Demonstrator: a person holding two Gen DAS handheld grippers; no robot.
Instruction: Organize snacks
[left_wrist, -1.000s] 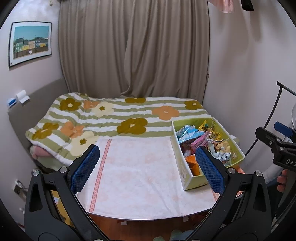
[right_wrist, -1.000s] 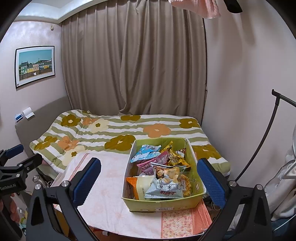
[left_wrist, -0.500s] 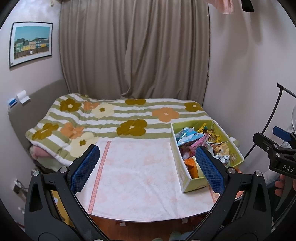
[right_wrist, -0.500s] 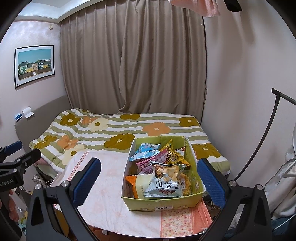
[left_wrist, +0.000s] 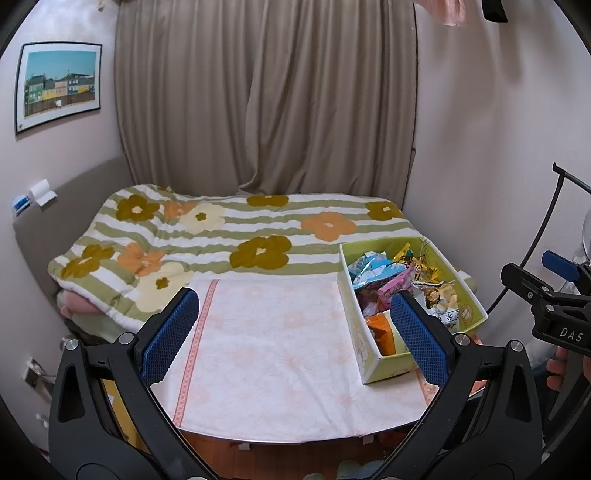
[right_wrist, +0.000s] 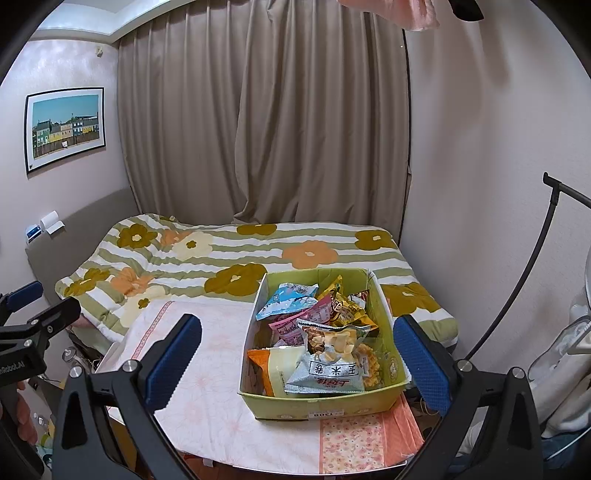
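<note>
A green cardboard box (right_wrist: 325, 404) (left_wrist: 360, 339) sits on the right part of a table, full of several snack packets (right_wrist: 325, 354): a silver one in front, orange, pink, blue and yellow ones behind. My right gripper (right_wrist: 295, 354) hangs above the table in front of the box, open, with the box between its blue pads. My left gripper (left_wrist: 291, 328) stands open over the pale cloth left of the box, holding nothing. Each gripper shows at the edge of the other's view.
The table wears a pale floral cloth (left_wrist: 266, 343) with an orange patterned strip (right_wrist: 351, 439) at the right. Behind it lies a bed with a flowered striped blanket (left_wrist: 229, 229), curtains and walls beyond. A black stand (right_wrist: 532, 266) rises at the right.
Both views have drifted slightly; the box sits a little further from the right gripper and a little lower in the left view. Both grippers stay open and empty.
</note>
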